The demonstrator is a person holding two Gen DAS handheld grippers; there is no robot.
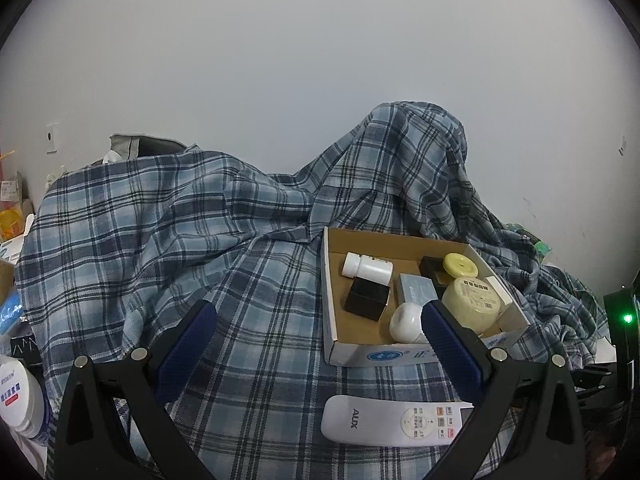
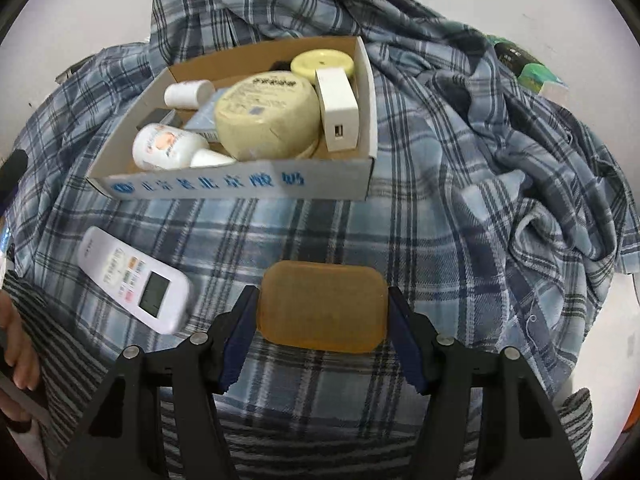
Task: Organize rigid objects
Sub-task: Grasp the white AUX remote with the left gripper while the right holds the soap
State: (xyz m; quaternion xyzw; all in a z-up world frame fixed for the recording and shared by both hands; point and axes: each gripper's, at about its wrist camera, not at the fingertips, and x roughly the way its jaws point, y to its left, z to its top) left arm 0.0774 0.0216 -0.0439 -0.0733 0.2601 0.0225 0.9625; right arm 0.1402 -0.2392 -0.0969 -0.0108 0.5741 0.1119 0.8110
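Your right gripper (image 2: 322, 312) clamps amber soap bar (image 2: 322, 306) by short ends, near side of cardboard box (image 2: 240, 186), above plaid cloth (image 2: 460, 240). Lift clear of box front wall before crossing, keep bar level. Box crowded: free floor seems at left end, behind white bottle (image 2: 166, 148). Remote (image 2: 136, 280) lies left-front of box; avoid it. Your left gripper (image 1: 320, 344) spread wide, empty.

Covered with a blue checked cloth (image 2: 440, 208); on it, a cardboard box (image 2: 240, 186) and, near it, a white remote (image 2: 132, 280).
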